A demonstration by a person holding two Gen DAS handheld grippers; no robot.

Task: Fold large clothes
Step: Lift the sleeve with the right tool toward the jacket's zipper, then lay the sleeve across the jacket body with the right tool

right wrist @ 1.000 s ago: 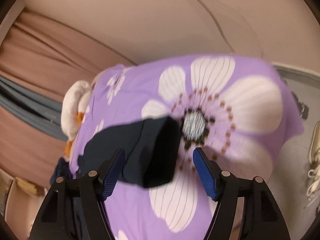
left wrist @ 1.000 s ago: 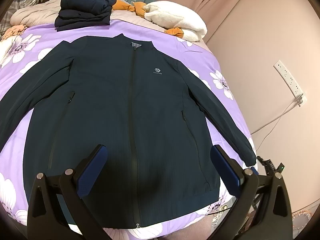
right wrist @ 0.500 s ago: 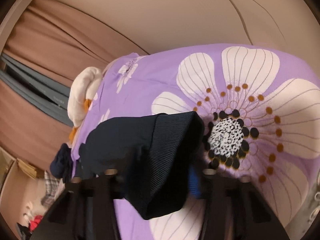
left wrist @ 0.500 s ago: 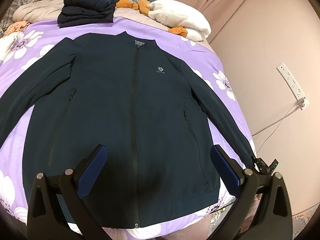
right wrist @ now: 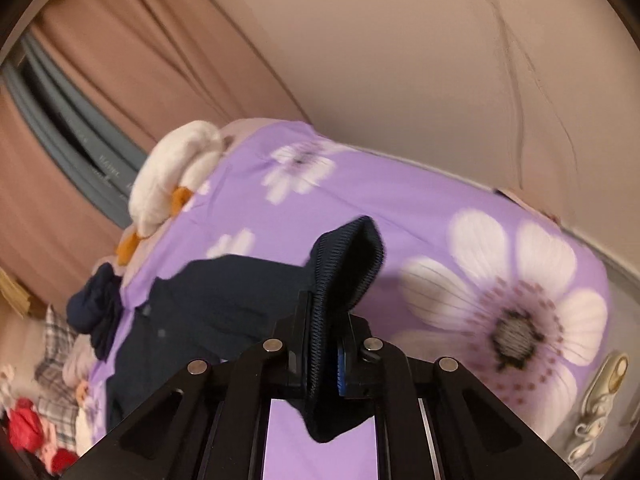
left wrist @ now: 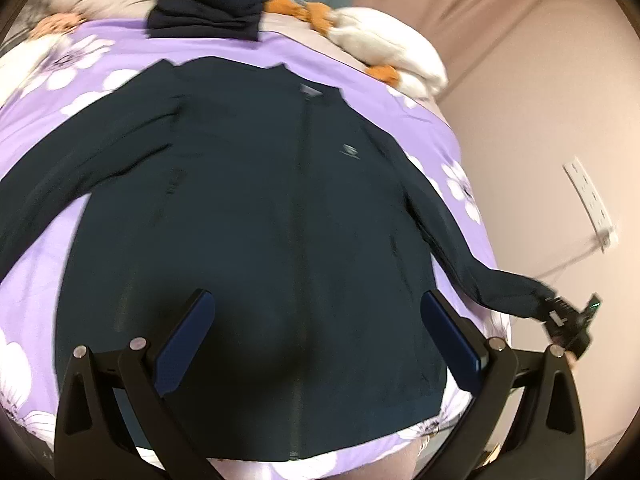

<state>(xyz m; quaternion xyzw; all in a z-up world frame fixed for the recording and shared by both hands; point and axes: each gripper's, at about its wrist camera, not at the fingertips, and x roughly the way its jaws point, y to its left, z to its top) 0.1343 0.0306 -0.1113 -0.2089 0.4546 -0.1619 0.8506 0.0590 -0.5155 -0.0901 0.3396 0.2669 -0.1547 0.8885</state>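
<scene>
A dark navy zip jacket (left wrist: 260,208) lies flat, front up, on the purple flowered bedsheet (left wrist: 48,128), sleeves spread out. My left gripper (left wrist: 318,336) hovers open over the jacket's lower part, nothing between its blue pads. Off the bed's right edge, my right gripper (left wrist: 568,320) holds the end of the right sleeve (left wrist: 500,284) lifted off the sheet. In the right wrist view its jaws are closing on the ribbed cuff (right wrist: 348,264), which is pinched between the pads of the right gripper (right wrist: 324,352) and stands up above them; the sleeve trails back to the jacket body (right wrist: 208,300).
A stack of folded dark clothes (left wrist: 208,4) and a white and orange plush bundle (left wrist: 388,52) lie at the head of the bed. A beige wall with a power strip (left wrist: 588,200) runs along the right. Shoes (right wrist: 600,396) lie on the floor beside the bed.
My right gripper closed on the cuff that lay between its open jaws, then lifted it off the sheet. The left view shifted slightly over the jacket, and its right sleeve end now hangs raised.
</scene>
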